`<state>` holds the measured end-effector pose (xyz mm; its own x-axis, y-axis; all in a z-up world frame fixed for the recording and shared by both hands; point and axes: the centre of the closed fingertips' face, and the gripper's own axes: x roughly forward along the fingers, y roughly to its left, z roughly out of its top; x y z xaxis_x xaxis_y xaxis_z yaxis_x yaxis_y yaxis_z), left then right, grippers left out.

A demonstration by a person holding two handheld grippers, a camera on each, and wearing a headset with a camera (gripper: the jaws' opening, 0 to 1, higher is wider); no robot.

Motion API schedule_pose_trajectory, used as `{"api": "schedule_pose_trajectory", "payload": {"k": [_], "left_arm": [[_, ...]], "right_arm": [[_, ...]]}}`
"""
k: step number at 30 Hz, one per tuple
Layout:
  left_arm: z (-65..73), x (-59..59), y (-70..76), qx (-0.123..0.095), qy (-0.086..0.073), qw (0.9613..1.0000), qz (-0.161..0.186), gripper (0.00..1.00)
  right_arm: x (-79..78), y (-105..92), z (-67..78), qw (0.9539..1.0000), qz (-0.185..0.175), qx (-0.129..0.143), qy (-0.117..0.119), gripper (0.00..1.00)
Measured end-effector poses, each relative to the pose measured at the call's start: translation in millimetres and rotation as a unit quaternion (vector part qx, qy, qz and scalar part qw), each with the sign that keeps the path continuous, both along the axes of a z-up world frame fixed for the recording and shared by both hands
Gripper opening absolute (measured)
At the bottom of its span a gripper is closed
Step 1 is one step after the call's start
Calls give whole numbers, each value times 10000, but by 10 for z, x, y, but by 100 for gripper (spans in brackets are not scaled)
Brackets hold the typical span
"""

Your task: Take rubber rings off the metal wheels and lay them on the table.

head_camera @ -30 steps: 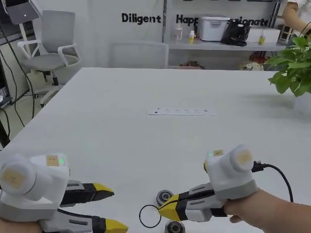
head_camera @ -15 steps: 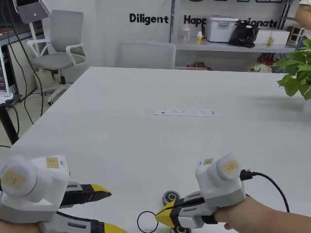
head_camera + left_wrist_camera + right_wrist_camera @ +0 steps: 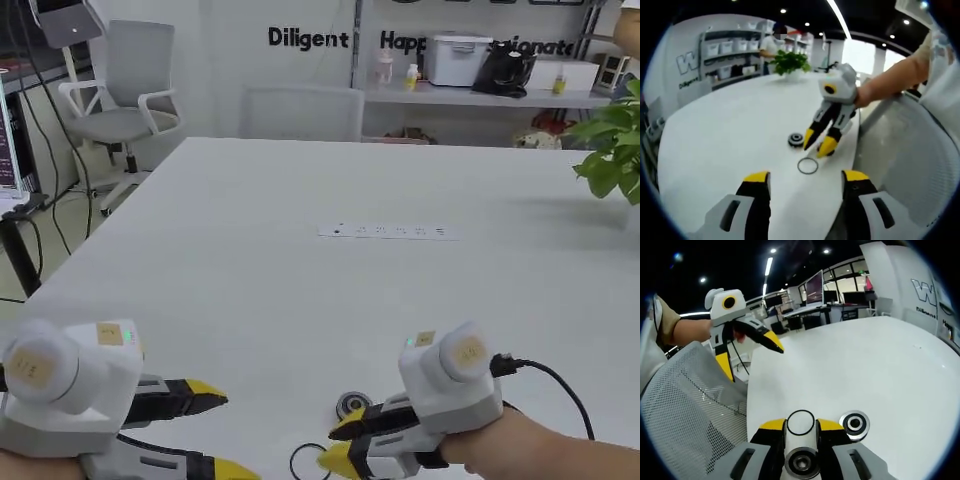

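At the workbench: one thin black rubber ring (image 3: 808, 166) lies loose on the white table (image 3: 300, 290), just ahead of the right gripper (image 3: 818, 141). Its jaws stand narrowly apart either side of a small metal wheel (image 3: 802, 461); we can't tell if they pinch it. A second wheel (image 3: 854, 424) sits just beside. We judge the rings light, soft & stretchy, best hooked at the outer edge w/ one jaw tip; the wheels stiff, heavier, apt to roll. The left gripper (image 3: 225, 430) hovers nearby, jaws wide, holding nothing.
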<state>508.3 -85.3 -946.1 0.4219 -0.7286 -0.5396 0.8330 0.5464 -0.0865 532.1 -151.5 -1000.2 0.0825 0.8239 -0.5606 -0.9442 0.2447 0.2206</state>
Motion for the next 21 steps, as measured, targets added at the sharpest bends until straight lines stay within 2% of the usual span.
{"api": "schedule_pose_trajectory", "payload": {"k": [11, 21], "left_arm": [[29, 27, -94, 29, -15, 9999, -122, 58], [77, 89, -276, 124, -95, 9992, -372, 58]], "right_arm": [[0, -73, 214, 9992, 105, 186, -326, 47], [-19, -340, 267, 9991, 181, 15, -381, 53]]}}
